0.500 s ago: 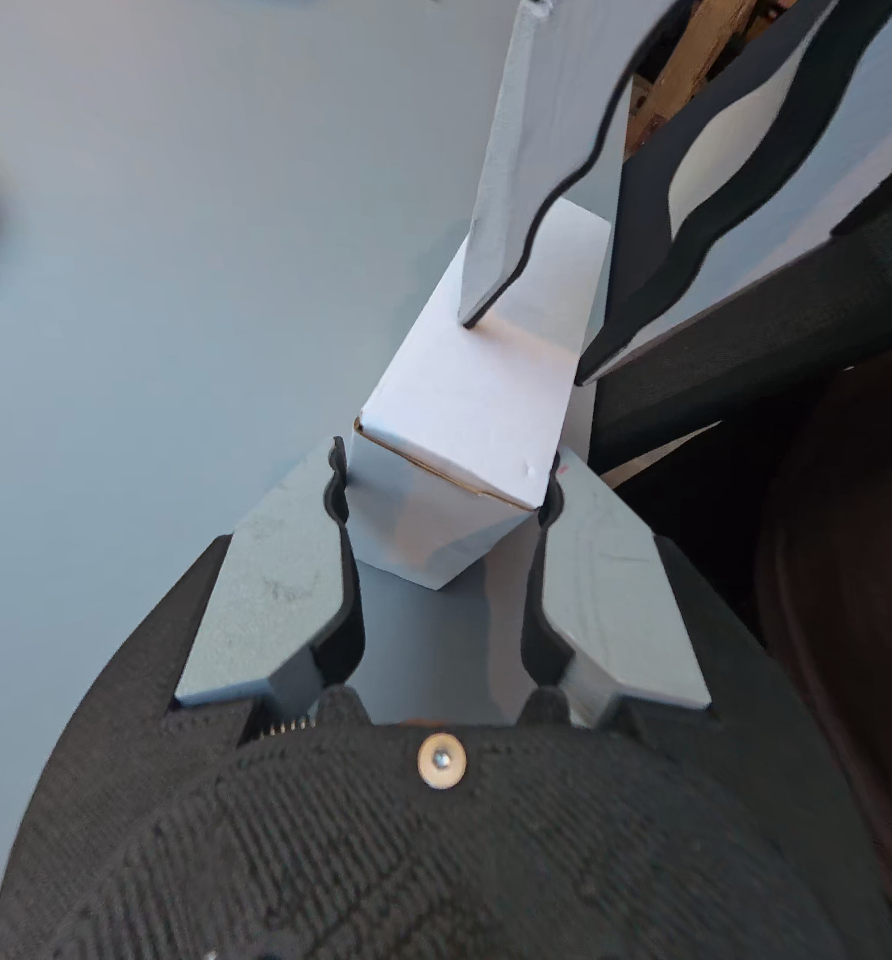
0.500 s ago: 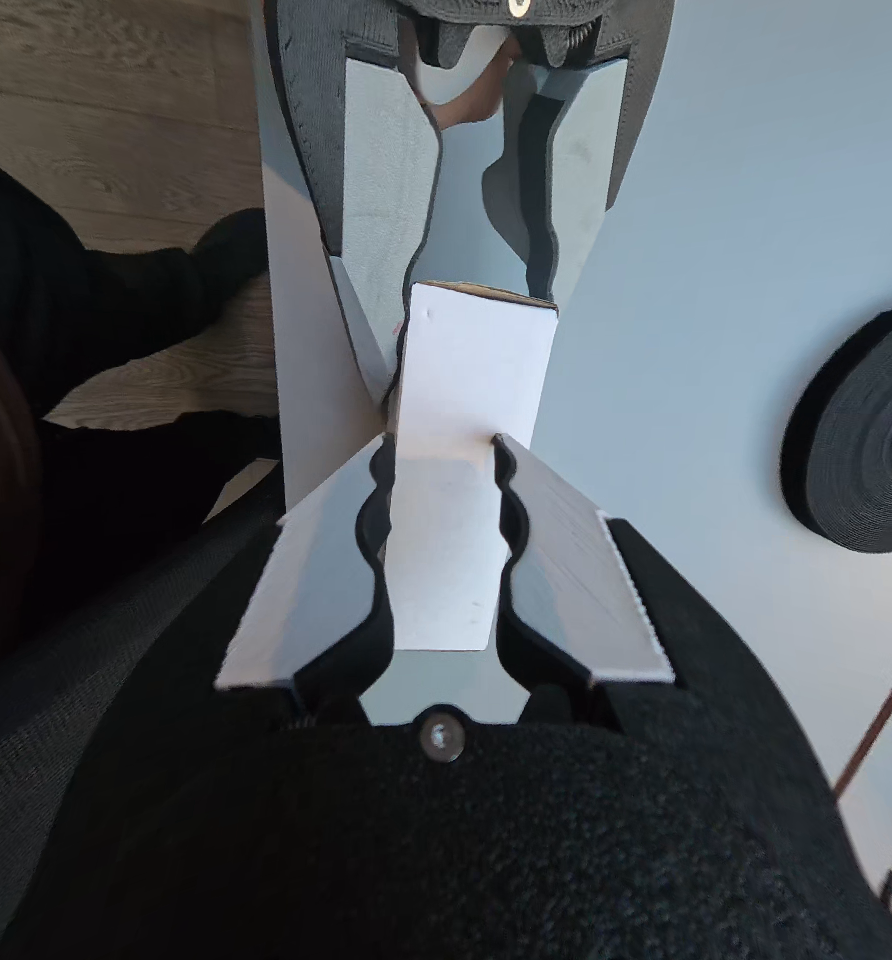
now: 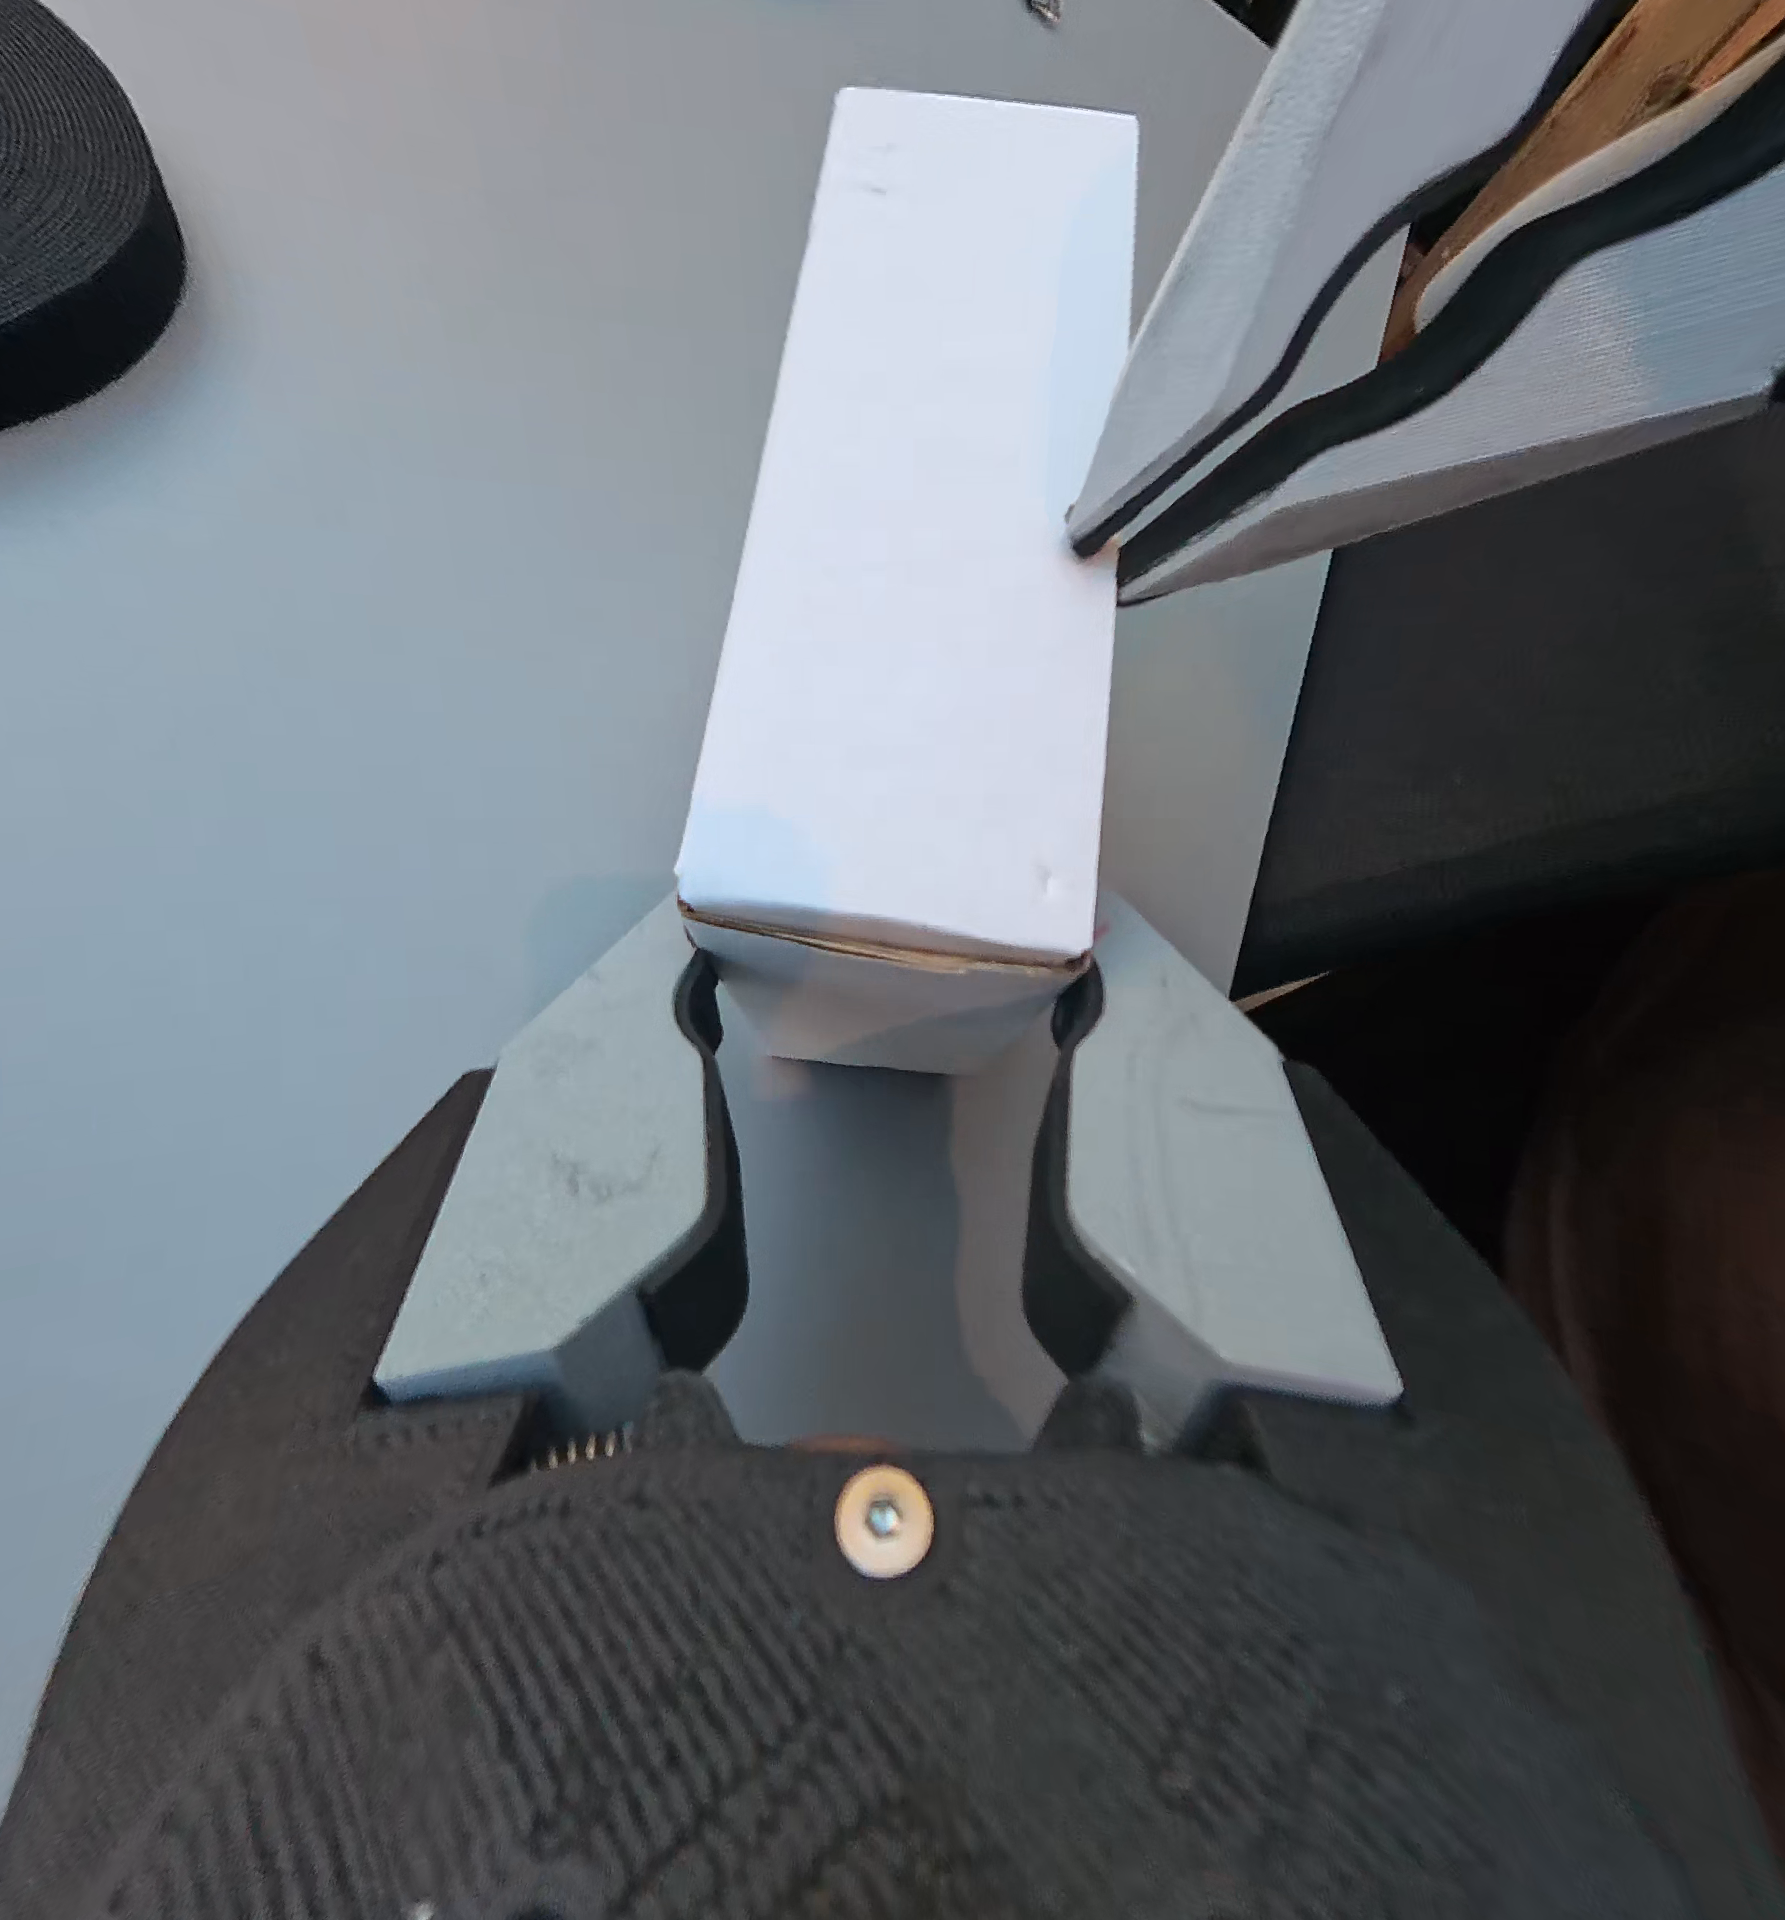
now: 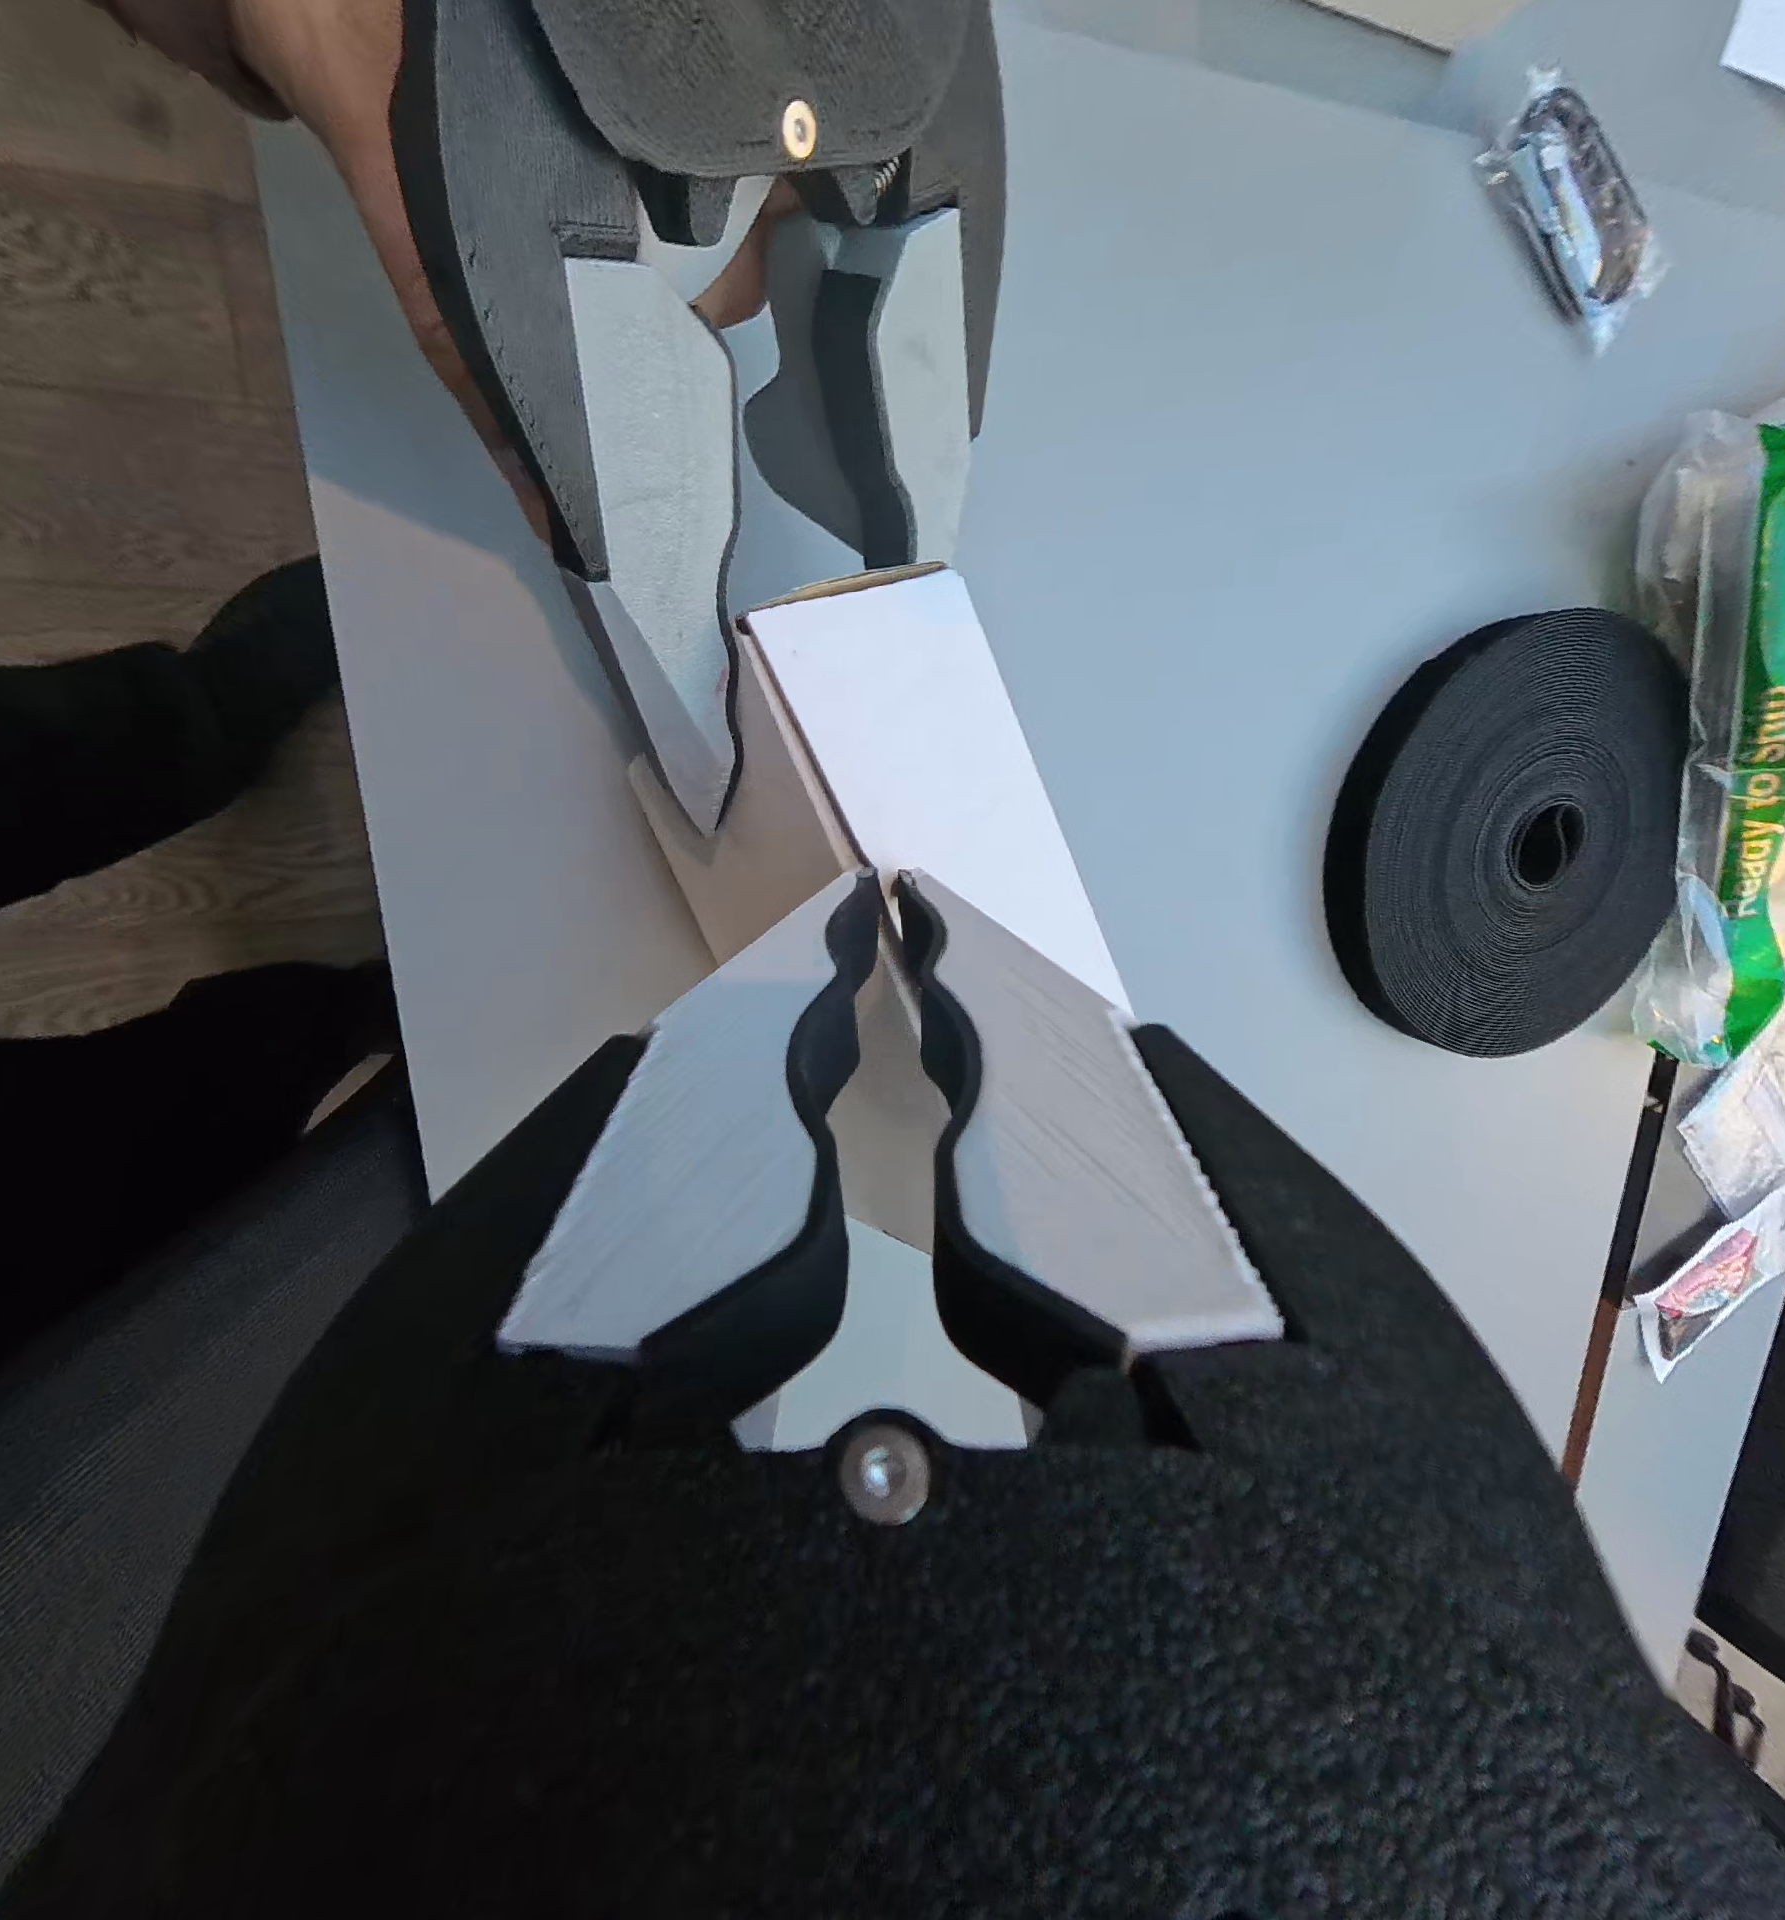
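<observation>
White box [image 3: 919, 540], long axis away from left claw [image 3: 883, 961] gripping it, right claw [image 4: 886, 883] nearly closed.

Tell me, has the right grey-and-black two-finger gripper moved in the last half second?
Yes. The right gripper slid off the long white cardboard box toward the grey table edge; its tips now sit at the box's side.
</observation>
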`<control>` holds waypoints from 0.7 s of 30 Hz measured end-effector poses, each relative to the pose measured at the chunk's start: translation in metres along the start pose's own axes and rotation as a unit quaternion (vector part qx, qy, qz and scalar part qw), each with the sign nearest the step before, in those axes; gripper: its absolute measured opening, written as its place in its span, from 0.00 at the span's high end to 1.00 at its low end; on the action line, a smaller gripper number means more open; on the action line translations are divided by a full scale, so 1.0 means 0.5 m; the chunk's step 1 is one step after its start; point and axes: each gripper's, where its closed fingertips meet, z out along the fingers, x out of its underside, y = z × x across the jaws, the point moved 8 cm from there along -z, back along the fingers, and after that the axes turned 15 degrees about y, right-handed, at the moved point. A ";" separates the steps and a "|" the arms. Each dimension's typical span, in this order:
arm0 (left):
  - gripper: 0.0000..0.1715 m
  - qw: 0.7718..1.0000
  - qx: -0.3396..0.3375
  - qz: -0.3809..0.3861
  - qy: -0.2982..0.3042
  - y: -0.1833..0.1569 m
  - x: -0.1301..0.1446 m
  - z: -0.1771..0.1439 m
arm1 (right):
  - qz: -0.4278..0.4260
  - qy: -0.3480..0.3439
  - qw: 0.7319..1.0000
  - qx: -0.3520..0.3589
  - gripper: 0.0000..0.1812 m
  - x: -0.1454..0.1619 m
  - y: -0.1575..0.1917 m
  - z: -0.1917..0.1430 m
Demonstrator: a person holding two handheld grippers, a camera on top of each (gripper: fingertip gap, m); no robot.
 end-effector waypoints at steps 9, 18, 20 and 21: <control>0.64 0.999 -0.019 -0.021 0.023 0.004 -0.018 0.009 | 0.025 -0.007 1.000 0.016 1.00 0.017 -0.022 0.010; 0.64 0.996 -0.044 0.049 0.068 -0.026 -0.026 0.025 | 0.105 -0.048 0.992 0.054 1.00 0.026 -0.079 -0.015; 0.64 0.998 -0.034 0.014 0.049 -0.018 -0.027 0.025 | 0.102 -0.057 0.993 0.010 0.99 0.033 -0.082 -0.020; 0.64 0.999 -0.030 0.002 0.041 -0.014 -0.027 0.024 | 0.097 -0.066 0.993 -0.018 1.00 0.036 -0.076 -0.027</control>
